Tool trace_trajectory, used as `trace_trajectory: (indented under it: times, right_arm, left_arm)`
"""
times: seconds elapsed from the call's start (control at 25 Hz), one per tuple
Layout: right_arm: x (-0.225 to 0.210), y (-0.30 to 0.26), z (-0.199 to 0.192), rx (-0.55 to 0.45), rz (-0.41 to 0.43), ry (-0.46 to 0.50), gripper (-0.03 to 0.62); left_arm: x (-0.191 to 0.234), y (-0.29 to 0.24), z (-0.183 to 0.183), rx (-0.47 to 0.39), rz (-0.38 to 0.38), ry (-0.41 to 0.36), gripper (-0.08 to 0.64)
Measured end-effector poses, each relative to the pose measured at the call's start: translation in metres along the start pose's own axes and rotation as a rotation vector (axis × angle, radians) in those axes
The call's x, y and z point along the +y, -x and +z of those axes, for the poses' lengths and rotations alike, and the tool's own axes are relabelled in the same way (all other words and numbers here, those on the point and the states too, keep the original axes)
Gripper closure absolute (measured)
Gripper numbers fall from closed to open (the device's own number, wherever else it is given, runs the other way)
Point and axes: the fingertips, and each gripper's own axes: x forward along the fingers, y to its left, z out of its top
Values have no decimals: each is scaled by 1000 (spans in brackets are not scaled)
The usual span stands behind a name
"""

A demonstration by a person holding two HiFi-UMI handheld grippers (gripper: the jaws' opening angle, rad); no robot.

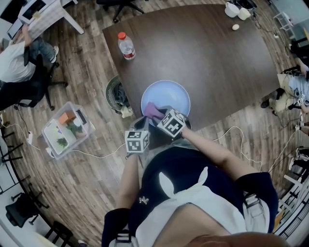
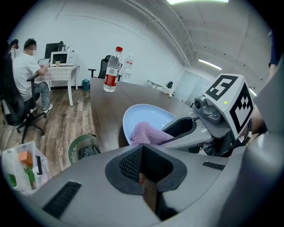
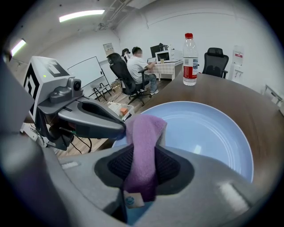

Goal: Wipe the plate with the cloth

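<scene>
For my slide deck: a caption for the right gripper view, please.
Right gripper shut on a purple cloth over a blue plate; bottle on table behind.

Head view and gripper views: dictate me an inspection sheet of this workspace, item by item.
Surface: dark wooden table.
Job's things: blue plate near the table's edge; purple cloth over its near rim.
Clutter: water bottle, upright; white items at the far corner.
Grippers: right gripper shut on the cloth; left gripper shut, nothing between its fingers.
Cables: white cable on the floor.
Surroundings: waste basket, plastic bin, seated person.
</scene>
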Motion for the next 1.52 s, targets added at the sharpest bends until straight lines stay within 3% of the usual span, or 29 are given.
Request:
trace_trajectory:
  times: [0.8, 1.04, 1.52]
  right_arm:
    - [12, 5, -13, 24, 31, -35, 454]
    - [10, 9, -14, 40, 36, -6, 454]
    - [-2, 12, -22, 37, 33, -56, 454]
  left_arm:
    - [-1, 0, -1, 7, 0, -13, 555]
    - [-1, 1, -1, 9, -2, -13, 555]
    - [-1, 1, 0, 5, -4, -13, 555]
